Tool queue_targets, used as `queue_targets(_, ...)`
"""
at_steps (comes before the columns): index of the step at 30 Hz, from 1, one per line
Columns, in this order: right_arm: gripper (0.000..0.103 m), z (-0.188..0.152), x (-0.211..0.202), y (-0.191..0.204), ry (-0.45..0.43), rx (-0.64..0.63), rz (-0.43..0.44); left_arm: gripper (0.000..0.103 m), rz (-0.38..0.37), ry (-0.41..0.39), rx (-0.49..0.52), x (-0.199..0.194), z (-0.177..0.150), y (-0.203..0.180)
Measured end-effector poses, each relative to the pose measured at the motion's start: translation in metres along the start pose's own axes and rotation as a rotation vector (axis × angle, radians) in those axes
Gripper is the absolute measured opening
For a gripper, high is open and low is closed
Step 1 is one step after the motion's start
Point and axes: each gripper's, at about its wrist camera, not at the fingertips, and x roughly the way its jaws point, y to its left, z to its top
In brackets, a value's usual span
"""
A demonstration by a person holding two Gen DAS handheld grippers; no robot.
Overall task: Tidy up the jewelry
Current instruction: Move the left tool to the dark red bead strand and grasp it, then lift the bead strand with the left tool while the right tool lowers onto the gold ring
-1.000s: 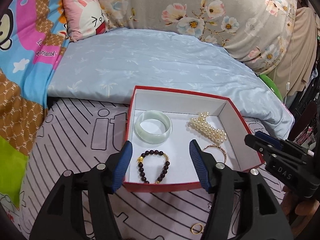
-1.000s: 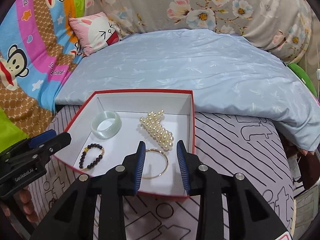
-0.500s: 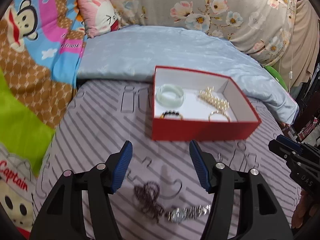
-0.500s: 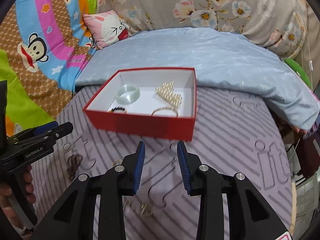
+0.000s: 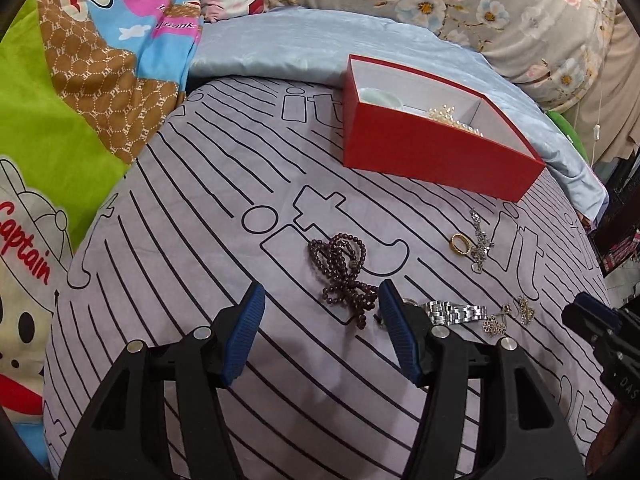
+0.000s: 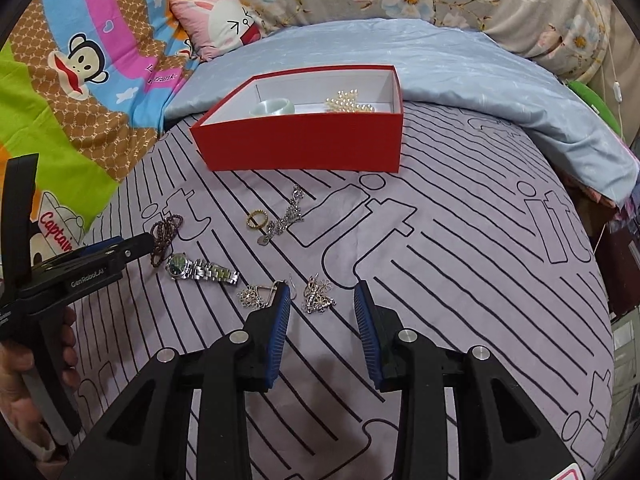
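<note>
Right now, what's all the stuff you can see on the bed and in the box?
Box: one, red outside, white inside, open, far end of the striped cover.
Bangle: one, pale green, inside box.
Pearl piece: one, cream, inside box.
Bead string: one, dark purple, on cover before the left gripper.
Watch: one, silver, green face, beside beads.
Ring: one, gold, near box.
Chain: one, silver, beside ring.
Earrings: two, silver, before the right gripper.
Striped cover: one, lilac.
Blue quilt: one, behind box.
Left gripper: open.
Right gripper: open.

Shiny metal watch (image 6: 202, 270) and glossy dark beads (image 5: 344, 270) lie on matt cloth bedsheet (image 6: 460, 264) — red box (image 6: 304, 146) looks like smooth card.
</note>
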Motion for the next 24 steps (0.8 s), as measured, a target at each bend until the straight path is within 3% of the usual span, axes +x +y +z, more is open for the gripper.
queue_targets(3, 0.033, 0.001, 0.000, 0.000, -0.004, 0.004, 0.003, 0.057, -0.025, 0.015, -0.006, 0.009, 0.003, -0.004)
queue_targets(10, 0.033, 0.005, 0.002, 0.000, -0.004, 0.008, 0.007, 0.045, -0.007, 0.026, -0.003, 0.026, 0.008, -0.013)
queue_targets(12, 0.033, 0.004, 0.003, 0.001, -0.002, 0.008, 0.007, 0.032, -0.022, 0.028, -0.006, 0.027, 0.009, -0.012)
queue_targets(17, 0.033, 0.005, 0.007, 0.002, 0.005, 0.008, 0.012, 0.014, -0.050, 0.036, -0.009, 0.027, 0.008, -0.011)
queue_targets(24, 0.033, 0.007, 0.010, 0.003, 0.004, 0.005, 0.016, 0.013, -0.093, 0.023, -0.016, 0.016, 0.009, -0.012)
